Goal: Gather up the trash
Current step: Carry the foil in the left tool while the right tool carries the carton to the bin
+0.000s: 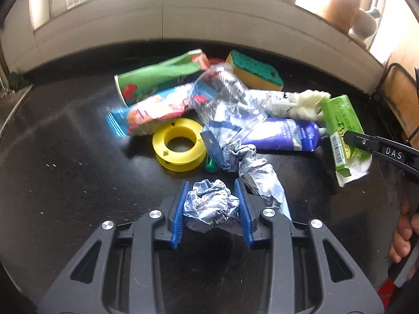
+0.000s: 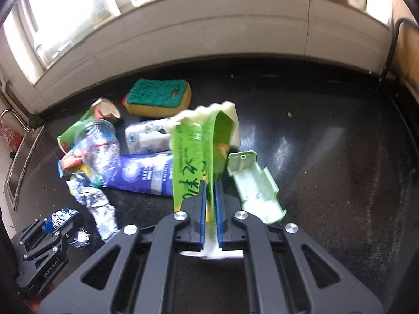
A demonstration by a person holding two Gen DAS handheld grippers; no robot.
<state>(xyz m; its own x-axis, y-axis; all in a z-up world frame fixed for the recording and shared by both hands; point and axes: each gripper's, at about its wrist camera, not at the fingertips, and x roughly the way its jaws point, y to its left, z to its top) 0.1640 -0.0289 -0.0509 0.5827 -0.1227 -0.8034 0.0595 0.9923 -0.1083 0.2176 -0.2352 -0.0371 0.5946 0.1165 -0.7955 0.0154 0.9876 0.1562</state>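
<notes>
Left gripper (image 1: 211, 204): blue pads clamped on a crumpled paper ball (image 1: 209, 205), held between the fingertips just above the black countertop (image 1: 65, 170).

Right gripper (image 2: 209, 204): jaws narrow, pinching a green wrapper (image 2: 193, 157) that rises toward 12 o'clock from the fingertips.

Remaining heap: yellow spool (image 1: 178, 144) at 11 o'clock of the left claw; crushed foil (image 1: 259, 178) at 1 o'clock; purple packet (image 1: 282, 134) beyond; sponge (image 1: 255, 70) far at 12 o'clock. Pale green tray (image 2: 252, 185) at 2 o'clock of the right claw.
</notes>
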